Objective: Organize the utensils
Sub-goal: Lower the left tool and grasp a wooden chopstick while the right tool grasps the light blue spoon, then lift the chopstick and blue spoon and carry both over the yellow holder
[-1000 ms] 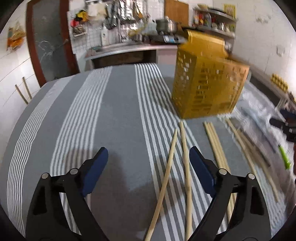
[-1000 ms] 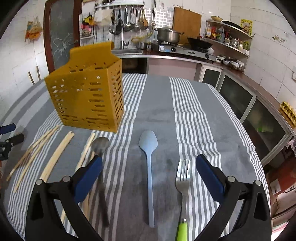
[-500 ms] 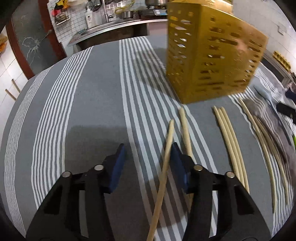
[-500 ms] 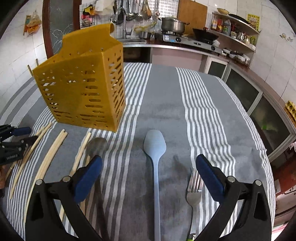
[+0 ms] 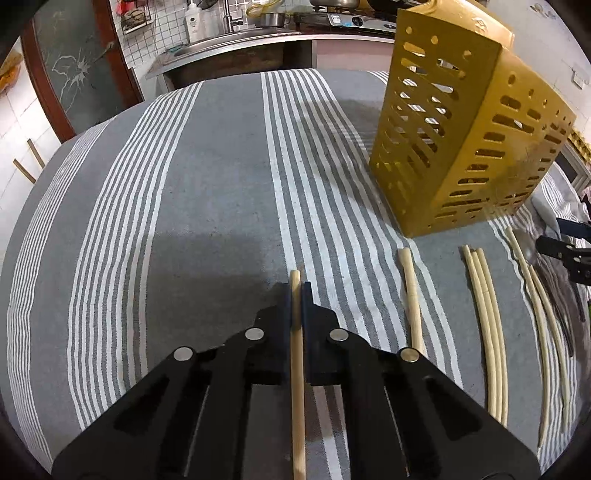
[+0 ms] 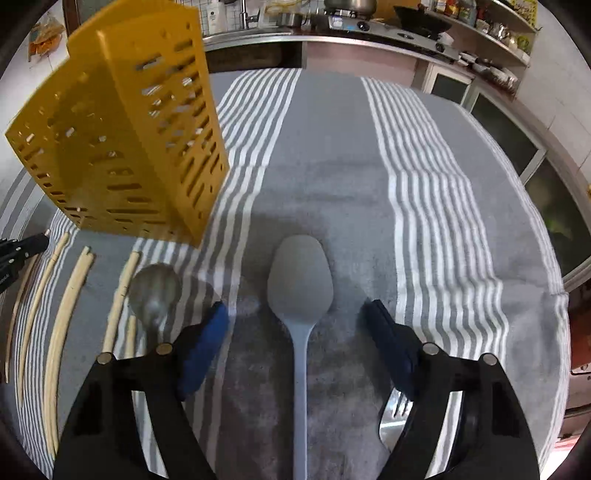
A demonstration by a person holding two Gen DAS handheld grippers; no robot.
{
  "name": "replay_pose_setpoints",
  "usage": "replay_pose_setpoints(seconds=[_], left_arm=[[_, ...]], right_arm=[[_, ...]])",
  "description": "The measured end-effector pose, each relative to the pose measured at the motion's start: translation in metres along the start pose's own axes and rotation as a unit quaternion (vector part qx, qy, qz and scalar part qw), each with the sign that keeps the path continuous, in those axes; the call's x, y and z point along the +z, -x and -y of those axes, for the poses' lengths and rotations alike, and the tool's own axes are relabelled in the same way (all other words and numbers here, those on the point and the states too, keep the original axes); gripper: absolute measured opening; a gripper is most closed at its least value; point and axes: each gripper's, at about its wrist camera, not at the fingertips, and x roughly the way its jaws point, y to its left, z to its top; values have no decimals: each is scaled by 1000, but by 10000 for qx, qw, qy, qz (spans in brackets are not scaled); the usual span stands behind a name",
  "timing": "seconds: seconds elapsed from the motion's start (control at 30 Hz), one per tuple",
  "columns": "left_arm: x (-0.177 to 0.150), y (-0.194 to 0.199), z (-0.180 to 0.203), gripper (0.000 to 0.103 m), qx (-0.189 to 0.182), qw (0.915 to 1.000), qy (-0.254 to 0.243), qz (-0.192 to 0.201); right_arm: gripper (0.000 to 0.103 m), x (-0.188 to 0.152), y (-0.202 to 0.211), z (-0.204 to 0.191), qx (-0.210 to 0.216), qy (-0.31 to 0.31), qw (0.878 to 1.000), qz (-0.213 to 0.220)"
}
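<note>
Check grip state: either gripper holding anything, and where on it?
Left gripper is shut on a chopstick, clamped near its far tip, which pokes just past the pads. Right gripper is open, holding nothing, straddling the grey spoon.

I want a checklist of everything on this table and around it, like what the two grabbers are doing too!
Surface: grey tablecloth with white stripes, covering the table.
Job's things: yellow slotted utensil holder standing upright; loose chopsticks lying in front of it; blue-grey spoon, metal spoon and fork lying flat.
Clutter: nothing seen.
Grippers: left gripper shut on one chopstick; right gripper open, the blue-grey spoon between its fingers, not touching.
Cables: nothing seen.
Surroundings: kitchen counter with sink, stove with pot, shelves of jars.
</note>
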Motion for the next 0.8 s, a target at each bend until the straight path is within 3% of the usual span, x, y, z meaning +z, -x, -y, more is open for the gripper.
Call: replay_pose_setpoints(seconds=[0.2, 0.43, 0.8], left_arm=[[0, 0, -5, 4, -166, 9998, 145, -32], [4, -4, -13, 4, -333, 9990, 298, -61], [3, 1, -22, 4, -449, 9983, 365, 19]], right_arm=[[73, 13, -4, -4, -32, 120, 9999, -94], [33, 21, -5, -5, 107, 217, 9996, -143], [33, 13, 16, 3, 342, 83, 9992, 162]])
